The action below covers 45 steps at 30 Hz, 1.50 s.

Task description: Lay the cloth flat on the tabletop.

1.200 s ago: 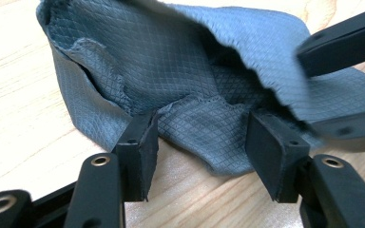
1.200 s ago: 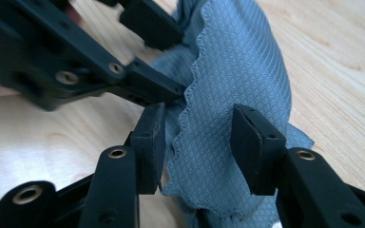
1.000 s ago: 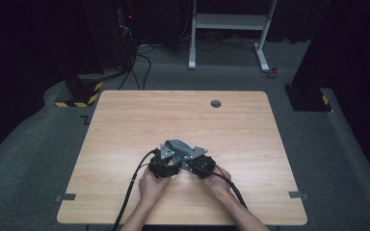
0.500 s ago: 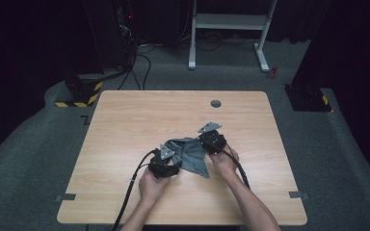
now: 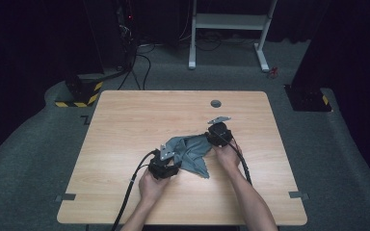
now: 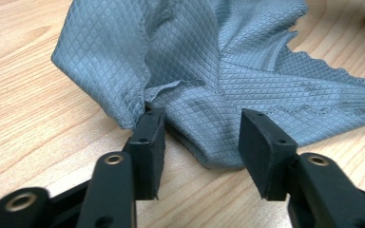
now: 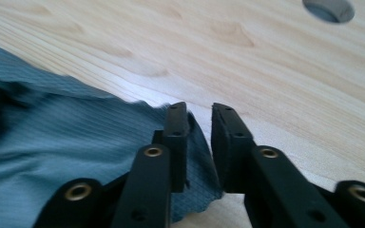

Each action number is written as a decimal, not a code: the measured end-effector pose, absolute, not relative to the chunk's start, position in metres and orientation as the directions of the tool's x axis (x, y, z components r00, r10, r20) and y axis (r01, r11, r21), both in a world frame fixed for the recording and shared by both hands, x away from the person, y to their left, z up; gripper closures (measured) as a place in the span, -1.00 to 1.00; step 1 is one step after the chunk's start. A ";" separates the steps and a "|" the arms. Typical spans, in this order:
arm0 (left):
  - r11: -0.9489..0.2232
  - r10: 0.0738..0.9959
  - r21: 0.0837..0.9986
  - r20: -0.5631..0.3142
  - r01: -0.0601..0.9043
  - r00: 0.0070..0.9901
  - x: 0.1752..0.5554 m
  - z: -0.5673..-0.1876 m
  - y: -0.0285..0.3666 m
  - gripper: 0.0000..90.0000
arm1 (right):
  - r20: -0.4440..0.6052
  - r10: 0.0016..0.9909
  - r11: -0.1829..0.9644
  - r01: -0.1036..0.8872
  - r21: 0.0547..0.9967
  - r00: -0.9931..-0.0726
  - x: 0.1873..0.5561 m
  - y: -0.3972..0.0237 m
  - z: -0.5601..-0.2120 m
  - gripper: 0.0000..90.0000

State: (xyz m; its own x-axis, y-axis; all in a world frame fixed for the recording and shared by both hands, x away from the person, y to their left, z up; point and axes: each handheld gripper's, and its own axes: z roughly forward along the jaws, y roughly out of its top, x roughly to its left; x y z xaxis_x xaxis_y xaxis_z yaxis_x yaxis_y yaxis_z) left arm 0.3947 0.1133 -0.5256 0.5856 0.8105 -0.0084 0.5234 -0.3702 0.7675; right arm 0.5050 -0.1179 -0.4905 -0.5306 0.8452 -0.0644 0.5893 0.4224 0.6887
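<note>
- Left gripper [image 6: 202, 142] is sitting with jaws spread and they have just been closing in; a folded hem of the grey cloth [image 6: 228, 71] is lying between the pads, pads not pressing it.
- Right gripper [image 7: 199, 137] is showing a narrow gap, jaws having just been opening; a cloth corner is lying against the left pad [image 7: 177, 137] and in the gap, not pinched as far as I can tell.
- In the high view, left gripper [image 5: 166, 163] is resting at the near-left end of the cloth [image 5: 192, 151], right gripper [image 5: 218, 132] at the far-right end.
- Cloth is lying bunched on the wooden table [image 5: 125, 125], slightly right of centre, toward the person's side.
- Long axis is running diagonally, near-left to far-right, between the two grippers; a loose flap is pointing toward the near edge.
- Nothing is blocking either gripper; one round grommet hole [image 5: 216, 103] is sitting well beyond the right gripper.
- Count: one cloth, two grippers, two hands, one table, one grommet.
- Beyond the table: a white frame stand [image 5: 229, 29], hazard-striped base [image 5: 79, 96] and floor cables.
</note>
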 end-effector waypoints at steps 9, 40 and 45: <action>-0.360 0.805 0.770 -0.028 0.526 0.592 0.393 -0.525 0.115 0.63 | -0.069 0.705 0.532 0.463 0.709 -0.706 0.447 -0.110 -0.487 0.67; -0.308 0.821 0.766 -0.085 0.564 0.564 0.360 -0.504 0.171 0.46 | -0.092 0.689 0.566 0.454 0.688 -0.719 0.437 -0.112 -0.502 0.71; -0.322 0.835 0.750 -0.064 0.578 0.547 0.376 -0.504 0.169 0.39 | -0.092 0.653 0.580 0.418 0.700 -0.752 0.418 -0.110 -0.500 0.63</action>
